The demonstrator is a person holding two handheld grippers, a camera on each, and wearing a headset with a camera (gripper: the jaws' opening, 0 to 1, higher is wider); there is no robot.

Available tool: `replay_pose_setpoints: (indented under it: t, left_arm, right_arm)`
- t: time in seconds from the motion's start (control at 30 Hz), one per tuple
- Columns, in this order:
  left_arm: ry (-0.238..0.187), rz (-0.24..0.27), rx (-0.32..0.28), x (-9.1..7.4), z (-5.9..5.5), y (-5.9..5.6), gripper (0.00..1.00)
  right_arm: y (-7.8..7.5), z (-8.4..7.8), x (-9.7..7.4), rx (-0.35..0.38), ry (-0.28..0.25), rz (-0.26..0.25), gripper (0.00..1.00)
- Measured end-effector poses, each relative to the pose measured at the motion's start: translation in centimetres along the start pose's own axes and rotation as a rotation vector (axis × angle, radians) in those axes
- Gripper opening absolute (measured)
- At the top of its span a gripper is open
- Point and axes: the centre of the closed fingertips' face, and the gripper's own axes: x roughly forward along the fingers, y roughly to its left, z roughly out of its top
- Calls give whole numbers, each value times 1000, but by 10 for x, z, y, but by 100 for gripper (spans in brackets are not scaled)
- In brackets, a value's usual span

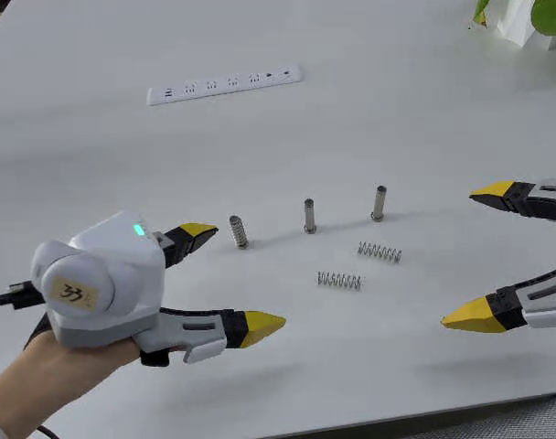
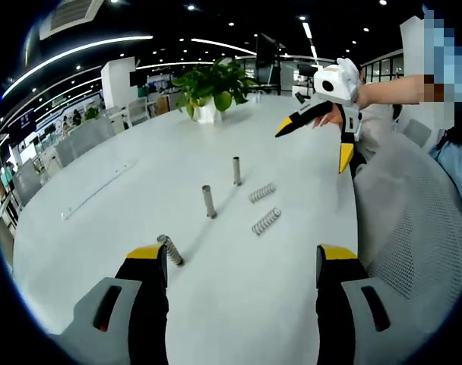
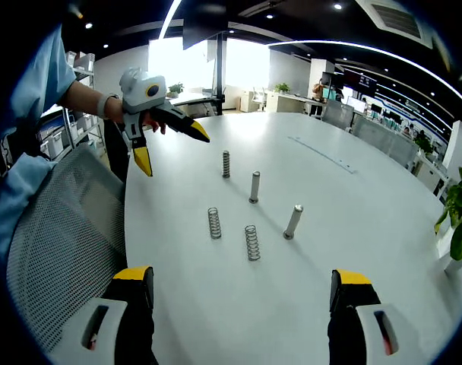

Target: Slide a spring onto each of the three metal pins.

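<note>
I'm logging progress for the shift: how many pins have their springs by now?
One of three looks done: the leftmost pin wears a spring. Nothing is in hand: left gripper and right gripper are open, empty. Left: the middle pin and the right pin stand bare; the far loose spring and near loose spring lie flat on the table.

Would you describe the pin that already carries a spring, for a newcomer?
On the white table, three pins stand in a row. Take the end pin nearest the left gripper; it alone is wrapped in a spring, its neighbours bare.
</note>
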Motion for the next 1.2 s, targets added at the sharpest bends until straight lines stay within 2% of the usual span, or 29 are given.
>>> replay_pose_setpoints:
  t: [0.07, 0.1, 0.2, 0.27, 0.37, 0.5, 0.53, 0.6, 0.63, 0.7, 0.8, 0.9, 1.0, 1.1, 1.2]
  left_arm:
    - [38, -5, 59, 6, 0, 0, 75]
    - [32, -24, 69, 11, 4, -2, 75]
    - [53, -58, 82, 22, 7, -6, 74]
    - [74, -83, 110, 30, 8, -8, 72]
    - [82, -92, 134, 43, 11, -8, 66]
    - [132, -121, 168, 58, 4, -10, 58]
    - [176, -125, 198, 62, -2, -9, 55]
    - [230, -133, 228, 69, -8, -9, 48]
    - [214, -139, 225, 74, -6, -11, 46]
    - [228, -147, 216, 80, -6, -12, 43]
    - [249, -158, 233, 87, -8, -12, 36]
    - [280, -189, 232, 92, -11, -14, 35]
    - [311, -212, 271, 95, -14, -15, 34]
    - [332, -247, 286, 97, -16, -18, 28]
    - [349, -260, 314, 100, -17, -19, 24]
  right_arm:
    - [0, -1, 0, 14, -9, -5, 96]
    - [0, -2, 0, 16, -12, -6, 96]
    - [0, -4, 1, 26, -19, -8, 95]
    - [0, -5, 1, 31, -23, -13, 95]
    - [-1, -4, 2, 44, -34, -22, 95]
    - [2, -7, 3, 50, -31, -16, 94]
    - [2, -8, 3, 51, -27, -15, 94]
    - [3, -9, 4, 59, -29, -14, 94]
    - [3, -10, 5, 62, -28, -14, 94]
    - [3, -11, 5, 64, -28, -13, 93]
    - [2, -12, 6, 74, -31, -16, 93]
    - [2, -13, 6, 81, -30, -17, 93]
    - [3, -14, 6, 90, -34, -20, 92]
    - [4, -14, 7, 95, -35, -22, 92]
    - [4, -14, 7, 101, -40, -25, 92]
